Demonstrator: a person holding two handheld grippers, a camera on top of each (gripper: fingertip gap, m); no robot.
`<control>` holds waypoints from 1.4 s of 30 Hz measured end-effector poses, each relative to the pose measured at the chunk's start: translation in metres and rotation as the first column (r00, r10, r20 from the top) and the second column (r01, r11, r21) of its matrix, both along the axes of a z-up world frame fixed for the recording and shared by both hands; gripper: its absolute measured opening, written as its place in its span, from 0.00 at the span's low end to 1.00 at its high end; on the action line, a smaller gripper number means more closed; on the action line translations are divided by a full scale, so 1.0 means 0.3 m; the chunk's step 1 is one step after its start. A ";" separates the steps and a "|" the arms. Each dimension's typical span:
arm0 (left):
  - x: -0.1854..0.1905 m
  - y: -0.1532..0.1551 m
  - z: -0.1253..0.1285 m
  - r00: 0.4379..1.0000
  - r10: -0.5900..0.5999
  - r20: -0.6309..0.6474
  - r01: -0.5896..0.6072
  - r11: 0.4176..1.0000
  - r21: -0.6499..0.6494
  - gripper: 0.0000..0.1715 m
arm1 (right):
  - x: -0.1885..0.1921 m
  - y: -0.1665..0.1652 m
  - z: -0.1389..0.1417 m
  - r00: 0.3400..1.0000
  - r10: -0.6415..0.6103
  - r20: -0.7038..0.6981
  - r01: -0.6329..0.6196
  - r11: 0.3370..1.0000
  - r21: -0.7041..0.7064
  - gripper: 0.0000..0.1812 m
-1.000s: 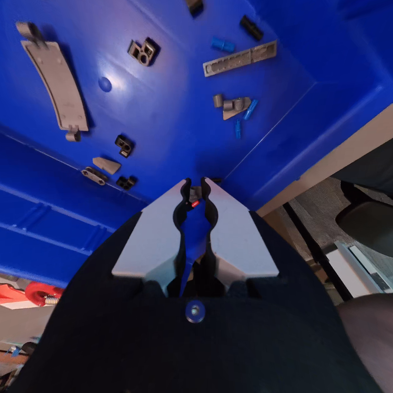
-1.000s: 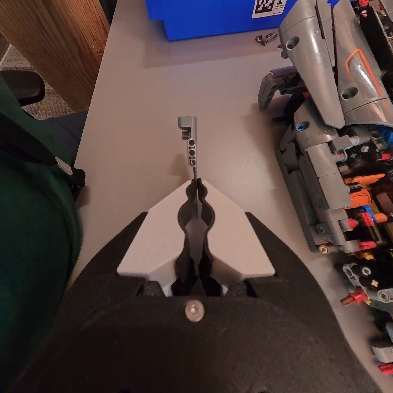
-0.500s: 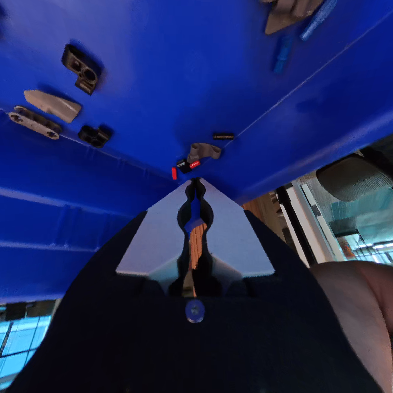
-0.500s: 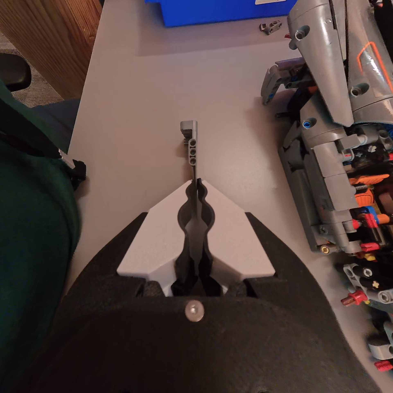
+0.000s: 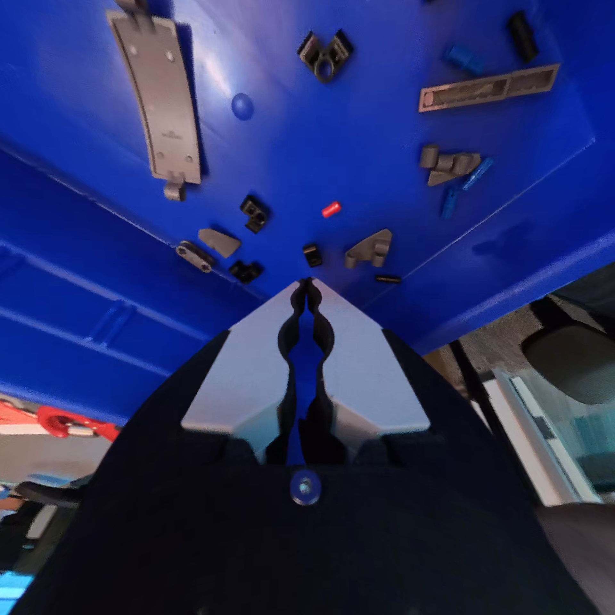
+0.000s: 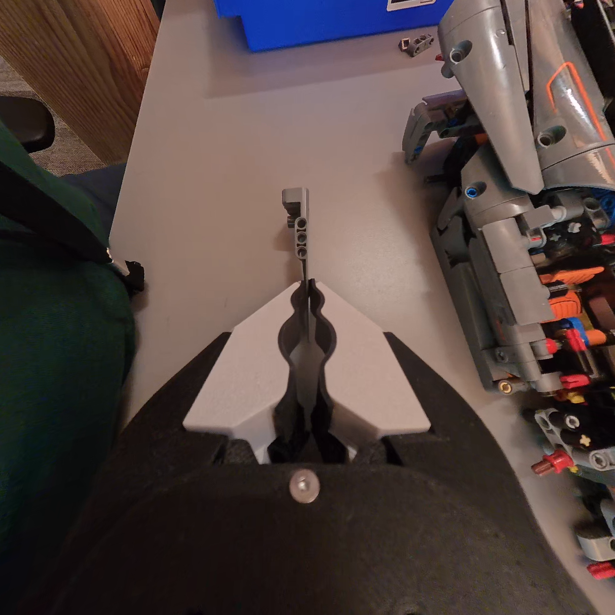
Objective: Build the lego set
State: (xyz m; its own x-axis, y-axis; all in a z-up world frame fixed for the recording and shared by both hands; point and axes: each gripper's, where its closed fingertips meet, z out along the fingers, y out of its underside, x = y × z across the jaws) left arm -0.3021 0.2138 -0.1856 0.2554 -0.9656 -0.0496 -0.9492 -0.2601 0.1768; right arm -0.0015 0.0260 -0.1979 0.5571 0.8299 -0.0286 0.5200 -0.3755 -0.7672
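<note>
While the right hand-held gripper (image 6: 306,283) is clamped on the thin edge of a grey beam piece (image 6: 300,226) held above the grey table (image 6: 233,149), the left hand-held gripper (image 5: 306,281) hangs over the blue bin (image 5: 100,299) with its tips together and apparently nothing between them. The step in hand looks like fetching a small part: the tips would need to part before coming down squarely over one piece, perhaps the red pin (image 5: 331,209) or the small black connector (image 5: 312,255) just beyond them, avoiding the grey angled piece (image 5: 367,249) beside it. The part-built grey model (image 6: 519,206) stands at the table's right side. A wooden cabinet (image 6: 73,60) and carpeted floor lie past the table's far left edge.
</note>
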 end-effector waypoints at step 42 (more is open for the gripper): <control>0.119 0.115 -0.052 0.964 -0.253 0.081 0.235 0.954 0.186 0.10 | 0.003 0.003 0.020 0.999 -0.004 -0.036 0.004 1.000 0.015 0.00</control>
